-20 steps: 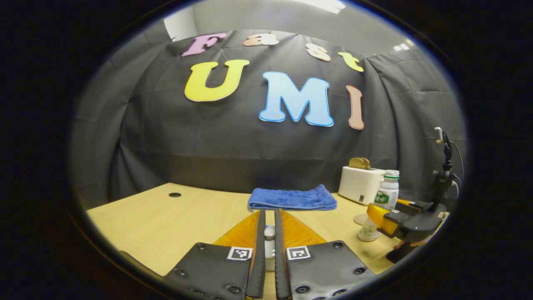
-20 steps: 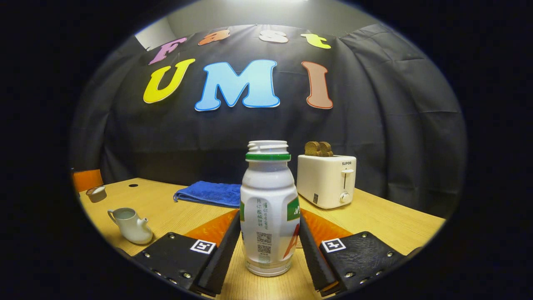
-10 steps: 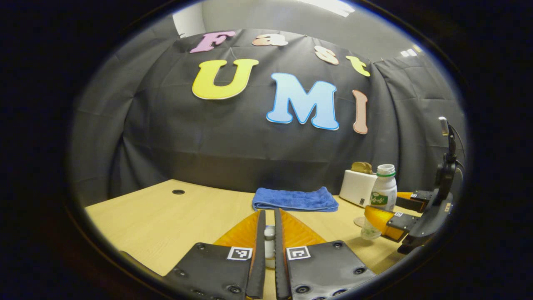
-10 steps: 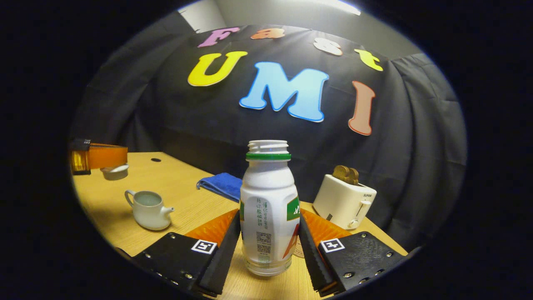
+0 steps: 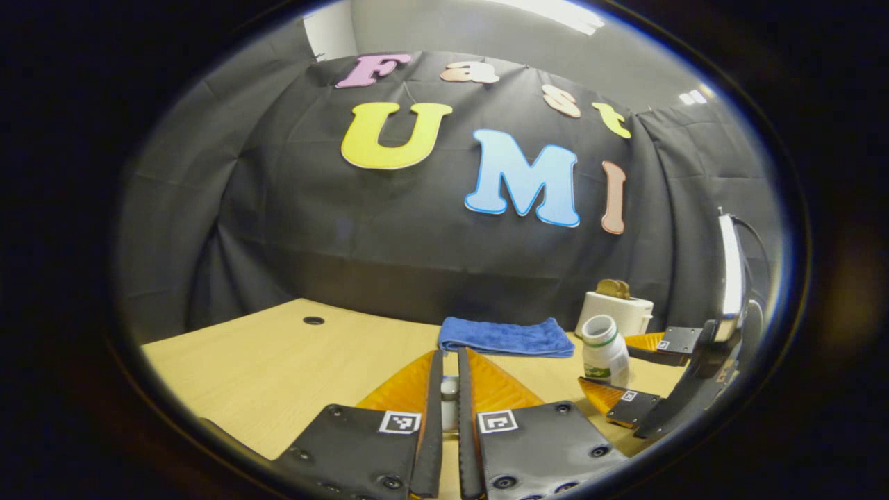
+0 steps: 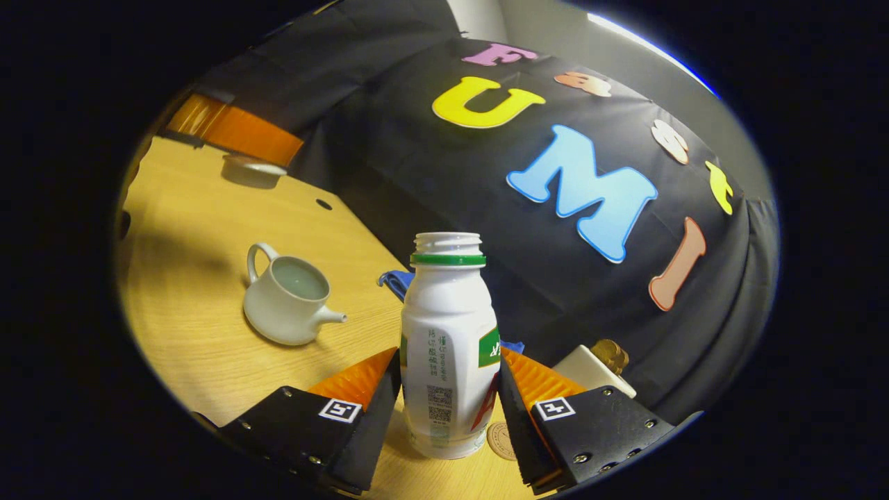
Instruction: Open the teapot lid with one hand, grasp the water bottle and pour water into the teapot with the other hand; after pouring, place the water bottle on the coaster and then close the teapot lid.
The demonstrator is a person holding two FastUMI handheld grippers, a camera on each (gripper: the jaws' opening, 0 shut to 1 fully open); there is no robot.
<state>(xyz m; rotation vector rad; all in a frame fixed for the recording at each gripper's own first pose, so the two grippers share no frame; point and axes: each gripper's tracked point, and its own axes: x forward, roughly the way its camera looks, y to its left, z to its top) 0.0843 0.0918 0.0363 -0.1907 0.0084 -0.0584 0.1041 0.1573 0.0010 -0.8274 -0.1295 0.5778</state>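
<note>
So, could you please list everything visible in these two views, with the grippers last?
teapot: one, white, lidless, on the table
teapot lid: one, white, held in the left gripper
water bottle: one, white with green band, uncapped, tilted, in the right gripper
coaster: one, tan, under the bottle's right side
towel: one, blue, folded, table's back
toaster: one, white, holding toast
left gripper: closed on the lid
right gripper: closed on the bottle

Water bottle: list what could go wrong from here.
1. The water bottle is uncapped and already tilting in the right gripper while the teapot sits well off to the side; water may spill on the table.
2. The teapot's opening is small, so the pour could miss.
3. The lid, pinched in the left gripper, could slip.
</note>
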